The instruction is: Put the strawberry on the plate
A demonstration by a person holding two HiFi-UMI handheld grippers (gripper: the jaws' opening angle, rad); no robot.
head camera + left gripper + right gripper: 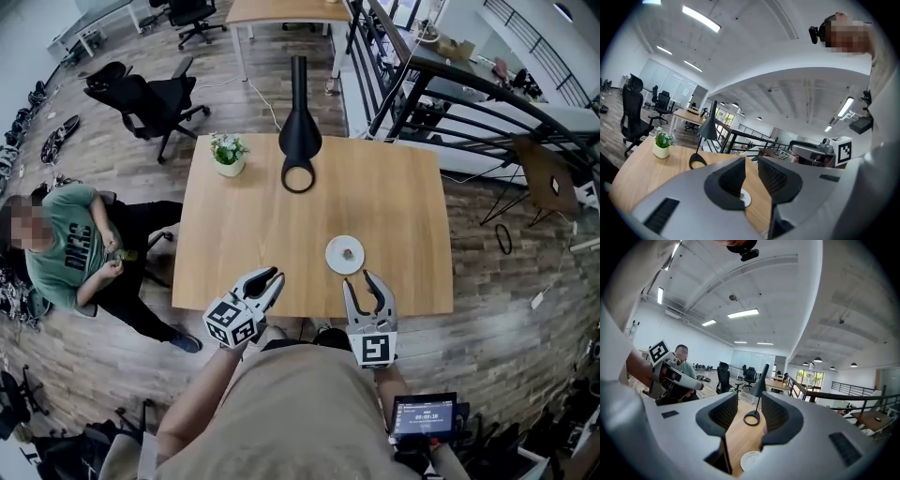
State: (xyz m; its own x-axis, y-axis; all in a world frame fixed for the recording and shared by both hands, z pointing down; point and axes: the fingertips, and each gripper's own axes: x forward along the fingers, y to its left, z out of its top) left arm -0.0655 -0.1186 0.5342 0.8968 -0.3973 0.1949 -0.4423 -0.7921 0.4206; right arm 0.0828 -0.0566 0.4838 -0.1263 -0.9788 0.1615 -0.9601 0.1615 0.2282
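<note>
Looking down at the table point(403, 202), I see the strawberry point(348, 251) sitting on the plate point(334, 262), close to the near edge and a little right of the middle. So by my reckoning the job is done: the fruit is where it belongs and nothing is left to carry.

My right hand-held gripper point(359, 279) hovers at the near edge, just beside the plate. Its jaws are spread wide and there is nothing between them. My left hand-held gripper point(265, 277) sits further left along that same edge, jaws parted by a narrower gap, also empty. Neither one touches the plate.

Around the table, a black lamp point(299, 131) stands at the middle of the far edge, its ring base resting on the wood. A small potted plant point(228, 154) sits by the far left corner. Both are well apart from the plate, so nothing crowds it. Off the left side a seated person point(70, 246) keeps clear of the table, and an office chair point(145, 101) stands beyond. If anything remains, I'd say it is only drawing both hands back without knocking the plate.
</note>
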